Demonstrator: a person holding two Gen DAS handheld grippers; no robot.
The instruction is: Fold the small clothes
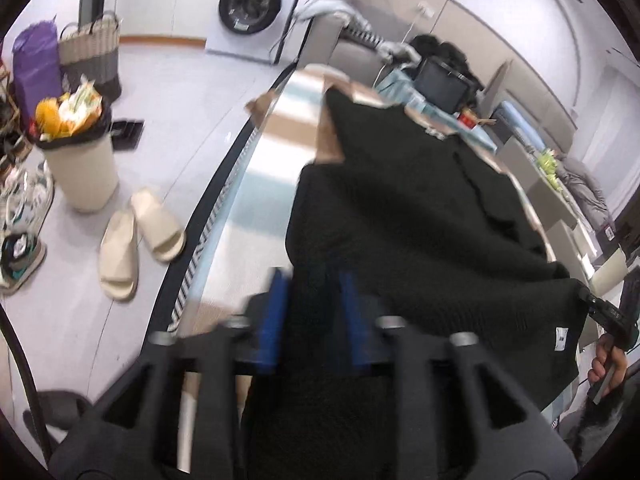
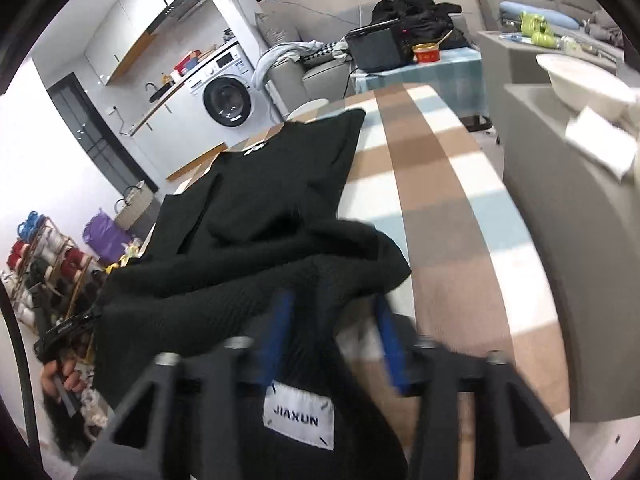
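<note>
A black knit garment (image 1: 420, 208) lies on a table with a brown, white and blue checked cloth (image 1: 280, 152). My left gripper (image 1: 314, 280) is shut on its near hem, black fabric bunched between the blue fingers (image 1: 276, 312). My right gripper (image 2: 332, 304) is shut on the other end of the same hem of the garment (image 2: 256, 208), which carries a white JIAXUN label (image 2: 298, 420). The near part is lifted and draped toward the far part. Each view shows the other gripper (image 1: 604, 312) at its edge.
On the floor left of the table stand a full bin (image 1: 80, 160), beige slippers (image 1: 136, 236), bags and shoes. A washing machine (image 1: 252, 8) is at the back. Grey cabinets (image 2: 560, 200) with a white bowl flank the table's right side.
</note>
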